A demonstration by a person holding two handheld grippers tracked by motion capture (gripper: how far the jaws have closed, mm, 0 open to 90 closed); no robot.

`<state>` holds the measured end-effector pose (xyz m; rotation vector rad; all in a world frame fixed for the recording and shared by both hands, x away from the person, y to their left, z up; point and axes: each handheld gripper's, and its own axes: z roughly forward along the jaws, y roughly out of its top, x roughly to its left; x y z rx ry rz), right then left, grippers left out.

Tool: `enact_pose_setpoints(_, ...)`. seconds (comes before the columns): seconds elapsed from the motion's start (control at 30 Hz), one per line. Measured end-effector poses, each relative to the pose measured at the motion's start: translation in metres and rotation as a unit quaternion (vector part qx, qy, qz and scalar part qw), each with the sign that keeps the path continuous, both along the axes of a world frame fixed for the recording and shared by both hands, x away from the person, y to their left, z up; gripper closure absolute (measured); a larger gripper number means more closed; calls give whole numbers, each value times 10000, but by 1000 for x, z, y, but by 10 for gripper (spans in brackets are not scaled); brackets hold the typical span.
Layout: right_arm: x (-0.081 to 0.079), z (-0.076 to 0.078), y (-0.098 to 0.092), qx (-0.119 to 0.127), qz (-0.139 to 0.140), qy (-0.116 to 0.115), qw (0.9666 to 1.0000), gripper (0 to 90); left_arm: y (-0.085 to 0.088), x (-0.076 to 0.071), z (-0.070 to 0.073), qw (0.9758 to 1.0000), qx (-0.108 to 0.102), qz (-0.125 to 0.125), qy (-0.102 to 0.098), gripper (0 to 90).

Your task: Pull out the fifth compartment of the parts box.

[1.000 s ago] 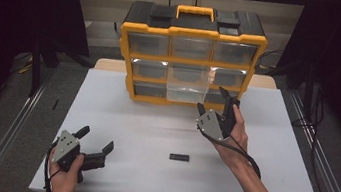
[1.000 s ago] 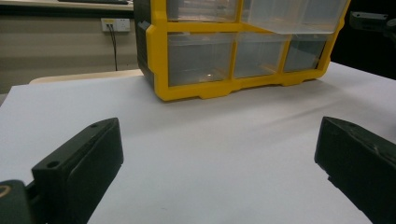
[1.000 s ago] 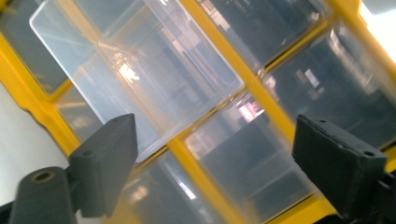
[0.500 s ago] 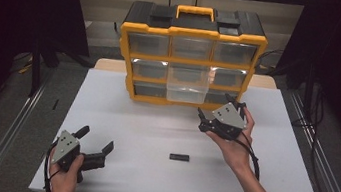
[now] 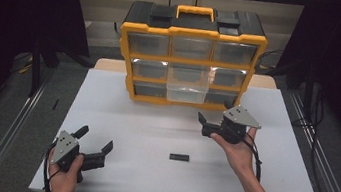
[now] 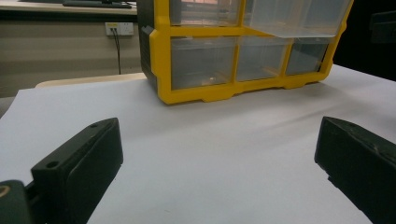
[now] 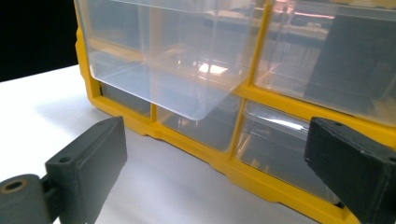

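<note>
So far: middle drawer [image 5: 187, 85] of organizer [image 5: 190, 53] pulled out. My right gripper [image 5: 208, 125], jaws just opening, empty; left gripper [image 5: 95, 147] open, idle. Black part [image 5: 179, 157] on table [image 5: 154, 124], not yet picked.

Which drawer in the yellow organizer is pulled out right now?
The middle drawer of the middle row: its clear front juts forward past the yellow frame, while the other drawers sit flush.

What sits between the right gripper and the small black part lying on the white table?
Nothing visible. The right gripper hovers open in front of the pulled-out clear drawer, jaws empty. The small black part lies nearer the person, with bare table between them.
</note>
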<state>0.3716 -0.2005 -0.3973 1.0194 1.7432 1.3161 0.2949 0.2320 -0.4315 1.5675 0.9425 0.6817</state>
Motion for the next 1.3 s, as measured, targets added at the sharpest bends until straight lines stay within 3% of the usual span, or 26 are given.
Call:
enact_pose_setpoints(0.27,-7,-4,-9,287,21,75,9996,28,0,-1,1,10000,-6,18,-38,13)
enact_pose_setpoints(0.6,-27,-10,-15,257,-9,25,9997,29,2,-2,2,9999,-11,122,-56,4)
enact_pose_setpoints(1.3,-64,-27,-55,417,-516,105,9977,24,-1,-5,3,9999,49,123,-111,4)
